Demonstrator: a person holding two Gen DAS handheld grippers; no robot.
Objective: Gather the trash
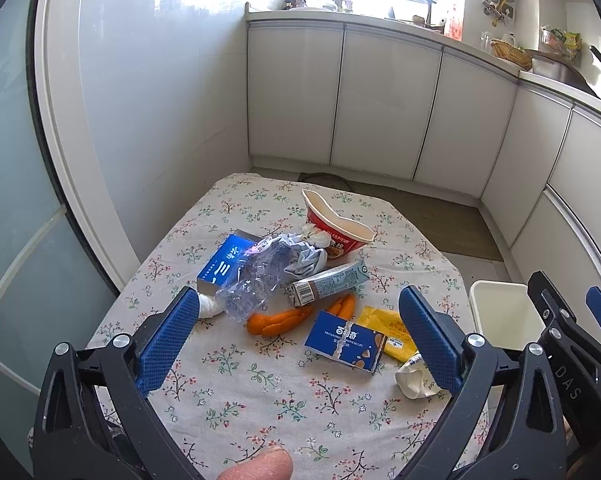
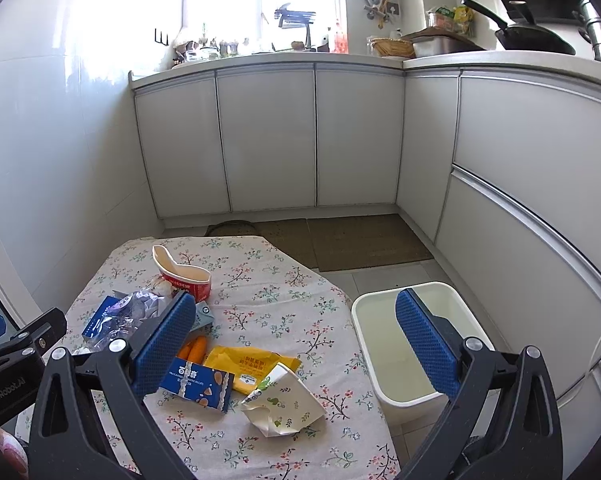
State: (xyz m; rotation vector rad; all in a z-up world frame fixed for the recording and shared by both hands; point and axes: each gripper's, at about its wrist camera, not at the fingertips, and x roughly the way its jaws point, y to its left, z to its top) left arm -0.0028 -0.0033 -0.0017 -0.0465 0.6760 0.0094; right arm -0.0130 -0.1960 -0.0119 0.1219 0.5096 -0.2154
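Left tongs [image 1: 300, 328], right tongs [image 2: 296, 340]: both spread wide, nothing between pads. Trash heaped mid-frame on floral desk [image 1: 260, 400]. Blue biscuit box [image 1: 344, 340] reads "MILK FLAVORED". White bin [image 2: 384, 360] lower right. "GenRobot.AI" on neighbouring tongs' body.

A table [image 1: 260, 400] under a floral cloth carries a crushed red noodle cup [image 1: 336, 228], a blue box [image 1: 224, 266], a clear plastic bottle [image 1: 252, 280] and a milk carton [image 1: 328, 284]. Nearer lie carrot pieces [image 1: 284, 318], a blue biscuit box [image 1: 344, 340], a yellow wrapper [image 1: 384, 330] and a crumpled paper cup [image 2: 284, 400].
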